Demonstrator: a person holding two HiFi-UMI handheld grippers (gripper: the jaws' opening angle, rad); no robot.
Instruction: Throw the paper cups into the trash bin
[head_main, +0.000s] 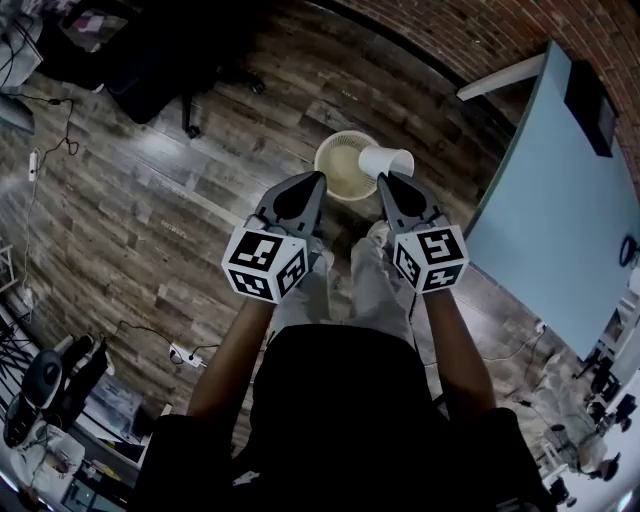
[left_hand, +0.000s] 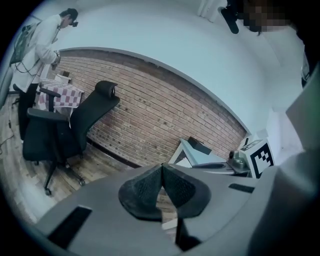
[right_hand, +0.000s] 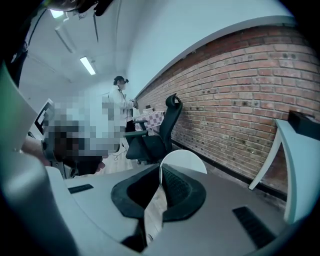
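The right gripper (head_main: 384, 180) is closed on a paper cup (head_main: 386, 161). In the right gripper view its two dark pads (right_hand: 175, 186) pinch the thin wall of the cup (right_hand: 187, 161) between them, and the white round edge of the cup stands up above the jaw tips. The cup is plain white, with no print that I can see. In the head view it lies on its side, across the line of the jaws. It hangs over the right rim of the trash bin (head_main: 330, 150), above the floor and not inside the bin. The bin is round and cream-coloured, with fine ribs on the inner wall, and it stands on the wooden floor (head_main: 150, 190).

The left gripper (head_main: 318, 180) is closed too. In the left gripper view its pads (left_hand: 142, 190) meet at the tips and nothing is between them. Its tip is near the left rim of the bin.

Both forearms reach forward from the body, almost parallel, and both grippers point forward and down toward the bin. The marker cubes (head_main: 264, 262) face up to the camera. A pale blue table (head_main: 560, 220) stands to the right, beside a brick wall (head_main: 470, 30).
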